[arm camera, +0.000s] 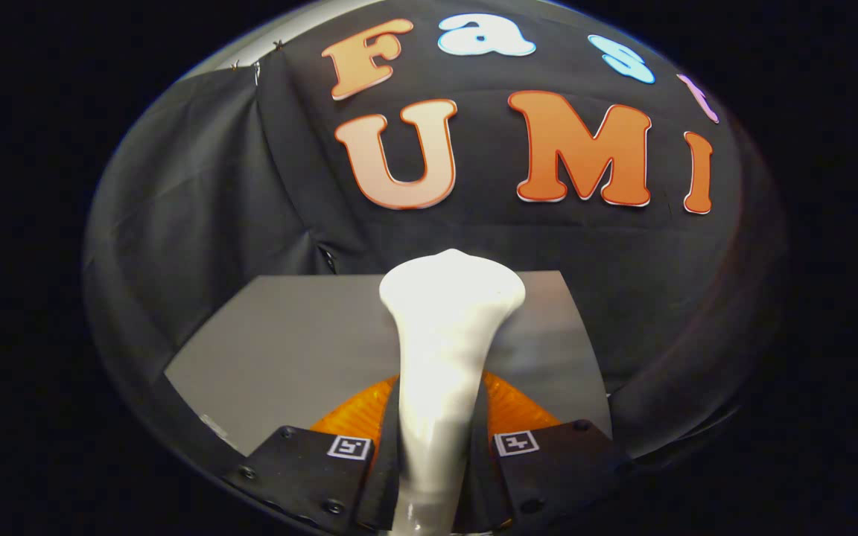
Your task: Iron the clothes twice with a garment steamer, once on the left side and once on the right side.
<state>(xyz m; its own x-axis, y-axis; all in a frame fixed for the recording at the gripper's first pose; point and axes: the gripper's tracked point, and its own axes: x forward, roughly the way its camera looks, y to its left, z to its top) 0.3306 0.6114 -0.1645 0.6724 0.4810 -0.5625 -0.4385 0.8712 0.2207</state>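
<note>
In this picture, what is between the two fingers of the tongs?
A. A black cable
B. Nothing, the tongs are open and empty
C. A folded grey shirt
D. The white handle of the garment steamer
D. The tongs are shut on the white garment steamer: its handle runs up between both fingers and widens into the head just ahead of them, above the grey surface.

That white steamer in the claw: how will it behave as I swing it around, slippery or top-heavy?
The steamer looks glossy and smooth, so it may slip or twist in the claw, whose fingers press its narrow neck from both sides. Its head flares wide beyond the fingers, so it probably pulls forward when tilted. It looks rigid, unlikely to flex.
</note>
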